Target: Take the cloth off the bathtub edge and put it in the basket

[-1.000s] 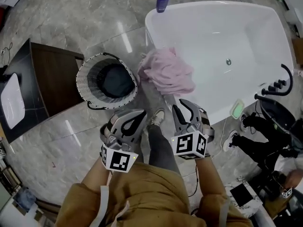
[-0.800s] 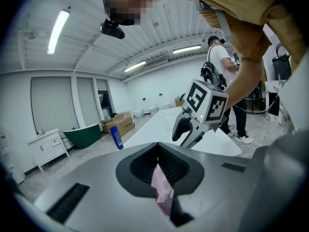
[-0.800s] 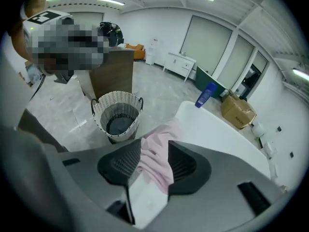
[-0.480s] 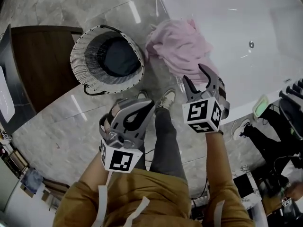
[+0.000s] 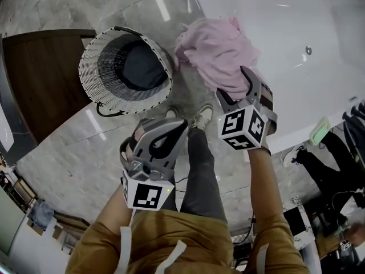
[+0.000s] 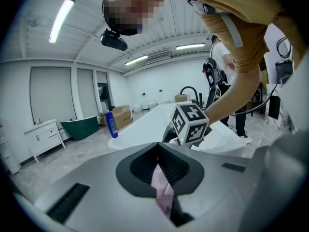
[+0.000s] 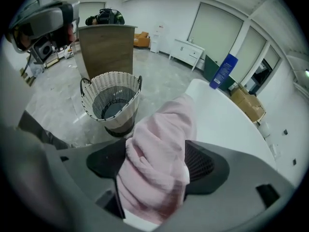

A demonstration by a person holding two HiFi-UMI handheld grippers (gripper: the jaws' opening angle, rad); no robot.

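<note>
Grey polished floor point(image 5: 74, 153) fills the downward head view, with the person's mustard sleeves and one leg ending in a pale shoe point(image 5: 201, 117) nearest the camera. By that leg hangs the left tool point(image 5: 182, 124), its jaws drawn together so that only a thin slit remains, through which its own view shows a strip of pink. Just beyond, the right tool point(image 5: 232, 83) points steeply down at the tub's near edge; its jaws have just been opening and now stand wide apart astride the near fold of the pink cloth point(image 5: 217, 53), which bulges up between them without being pinched. That cloth lies bunched over the rim of the white bathtub point(image 5: 296, 16), hanging partly down the outside. Beside it on the floor, close to the tub, stands the round white wicker basket point(image 5: 91, 76) with a dark inside. Farther left is a dark wooden cabinet point(image 5: 40, 79). On the tub's far end stands a blue bottle point(image 7: 223, 71).
</note>
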